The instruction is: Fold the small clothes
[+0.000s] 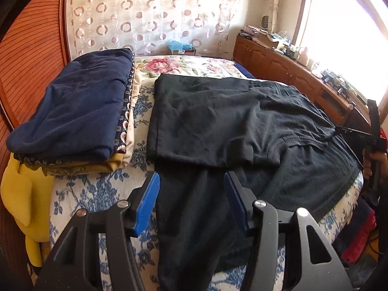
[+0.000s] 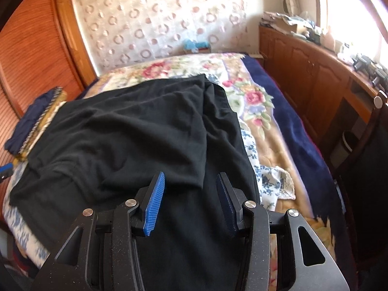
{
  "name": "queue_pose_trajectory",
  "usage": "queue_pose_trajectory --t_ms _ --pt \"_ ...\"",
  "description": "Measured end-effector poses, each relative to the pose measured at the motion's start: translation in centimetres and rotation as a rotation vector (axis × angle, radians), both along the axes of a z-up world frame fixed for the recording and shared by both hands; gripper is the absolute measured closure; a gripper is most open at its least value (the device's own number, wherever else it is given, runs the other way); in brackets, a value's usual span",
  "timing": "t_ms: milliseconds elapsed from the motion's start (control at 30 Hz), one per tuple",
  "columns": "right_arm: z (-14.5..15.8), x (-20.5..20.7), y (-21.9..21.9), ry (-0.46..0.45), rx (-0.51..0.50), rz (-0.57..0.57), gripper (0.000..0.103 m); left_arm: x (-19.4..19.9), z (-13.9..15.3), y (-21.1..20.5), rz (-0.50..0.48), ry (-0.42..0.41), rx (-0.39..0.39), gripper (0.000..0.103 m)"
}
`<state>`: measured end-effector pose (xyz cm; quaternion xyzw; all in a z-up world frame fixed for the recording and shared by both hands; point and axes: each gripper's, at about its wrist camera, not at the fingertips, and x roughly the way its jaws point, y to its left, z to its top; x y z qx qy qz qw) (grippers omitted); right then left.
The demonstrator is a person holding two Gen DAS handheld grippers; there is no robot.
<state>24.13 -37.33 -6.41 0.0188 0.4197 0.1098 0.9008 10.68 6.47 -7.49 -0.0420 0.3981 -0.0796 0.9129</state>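
Right tool cut off at frame edge. Lower shirt hidden behind left tool. Items on counter washed out by window glare, too small to identify.

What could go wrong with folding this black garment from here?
The black garment hangs over the near edge of the bed, so a tug might slide it off. Its folded-over layer looks wrinkled and uneven, so the next fold may come out crooked. The folded stack lies close beside it and could get bumped.
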Motion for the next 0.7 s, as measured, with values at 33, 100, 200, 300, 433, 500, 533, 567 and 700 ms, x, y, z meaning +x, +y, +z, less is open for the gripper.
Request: queue_pose_trajectory --t_ms 33,100,200,300,433,500,533,567,700 --pt "-0.2 0.3 0.1 0.009 0.003 -0.002 0.058 0.3 0.0 0.0 0.004 0.0 -0.001 0.049" --pt "-0.7 0.6 0.5 0.016 -0.009 -0.003 0.058 0.7 0.0 0.1 0.011 0.004 -0.006 0.048" --pt "-1.4 0.8 1.1 0.028 -0.016 0.006 0.058 1.5 -0.3 0.2 0.02 0.019 -0.018 0.048" --pt "-1.8 0.6 1.5 0.019 -0.047 0.014 0.057 2.1 -0.5 0.3 0.025 0.032 -0.021 0.048" --pt "-2.0 0.5 1.7 0.009 -0.067 0.018 0.057 3.3 -1.1 0.6 0.041 0.061 -0.001 0.048" --pt "-2.1 0.4 1.9 0.008 -0.079 0.021 0.055 3.9 -1.5 0.7 0.048 0.079 0.006 0.049" --pt "-2.2 0.5 2.2 0.007 -0.085 0.022 0.055 4.0 -1.7 0.7 0.048 0.084 0.006 0.049" --pt "-2.2 0.5 2.4 0.007 -0.094 0.022 0.054 4.2 -1.9 0.7 0.046 0.095 0.003 0.048" --pt "-2.4 0.6 3.0 0.003 -0.126 0.025 0.053 4.4 -2.8 0.8 0.036 0.128 -0.016 0.049"
